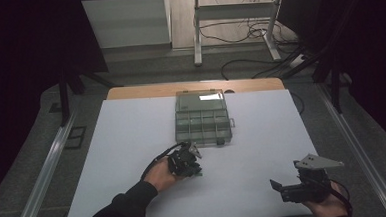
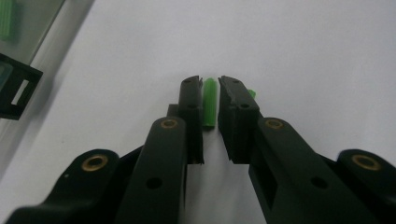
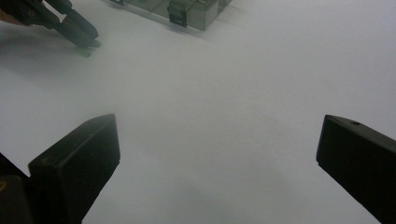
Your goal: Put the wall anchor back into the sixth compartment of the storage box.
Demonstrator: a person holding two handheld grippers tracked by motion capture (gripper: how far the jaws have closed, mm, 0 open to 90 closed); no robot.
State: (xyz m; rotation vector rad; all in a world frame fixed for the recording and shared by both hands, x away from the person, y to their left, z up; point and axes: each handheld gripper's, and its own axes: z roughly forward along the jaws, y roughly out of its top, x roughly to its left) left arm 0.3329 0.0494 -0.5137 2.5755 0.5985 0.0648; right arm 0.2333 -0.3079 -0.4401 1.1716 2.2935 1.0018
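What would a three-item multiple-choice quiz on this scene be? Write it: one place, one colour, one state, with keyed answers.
1. Where is the box?
A. far middle of the table
B. near right corner
C. on the floor

2. What colour is the peg between the left gripper's jaws?
A. red
B. green
C. yellow

3. How do the right gripper's jaws stand?
A. shut on a peg
B. shut with nothing between them
C. wide open

Answers: 1 A, the high view shows it there. 2 B, the left gripper view shows green. 3 C, bare table lies between the jaws.
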